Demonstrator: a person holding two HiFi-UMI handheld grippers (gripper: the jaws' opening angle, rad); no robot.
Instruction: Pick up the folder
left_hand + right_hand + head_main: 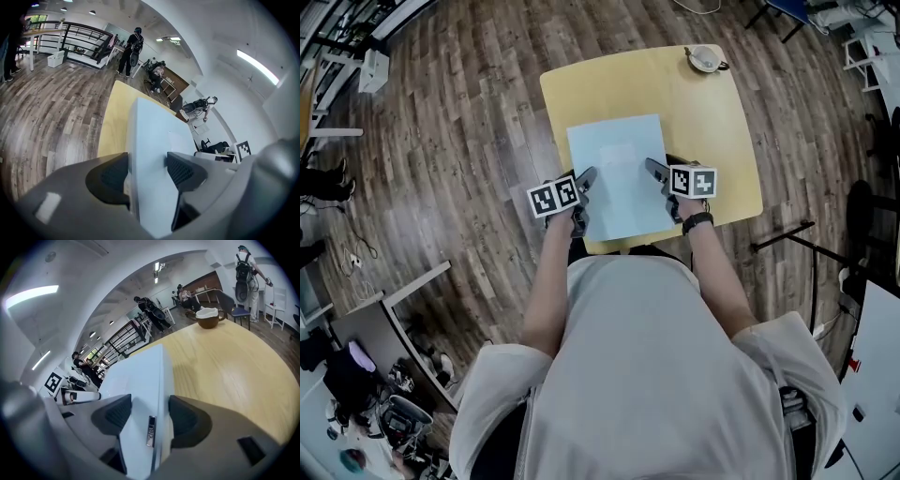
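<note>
On the yellow table (712,122) in front of me lies the pale blue folder (619,173), flat, with its near end close to the table's near edge. I have it from both sides. My left gripper (587,178) is at the folder's left edge and my right gripper (653,170) at its right edge, and their marker cubes sit just outside the folder on either hand.

Along my left gripper (147,171), the folder (154,136) stands between the two dark ribbed pads. One pad lies against its broad face and the other against the opposite side, at its edge, so that the jaws are pinching it and held fairly wide by its thickness. Past it the table (112,122) runs on toward the wooden floor (51,108).

Along my right gripper (150,416) it looks the same: the folder (140,376) fills the gap, and both pads look to be pressed on it, one on each side. A small metal clasp (150,431) shows on the folder's edge, right between the jaws. Beyond it the bare table (234,371) stretches away, and a brown cup with something white in it (208,317) stands at the far corner, well apart from the folder. That cup (705,58) also shows in the head view. A dark watch (697,221) is on my right wrist.
</note>
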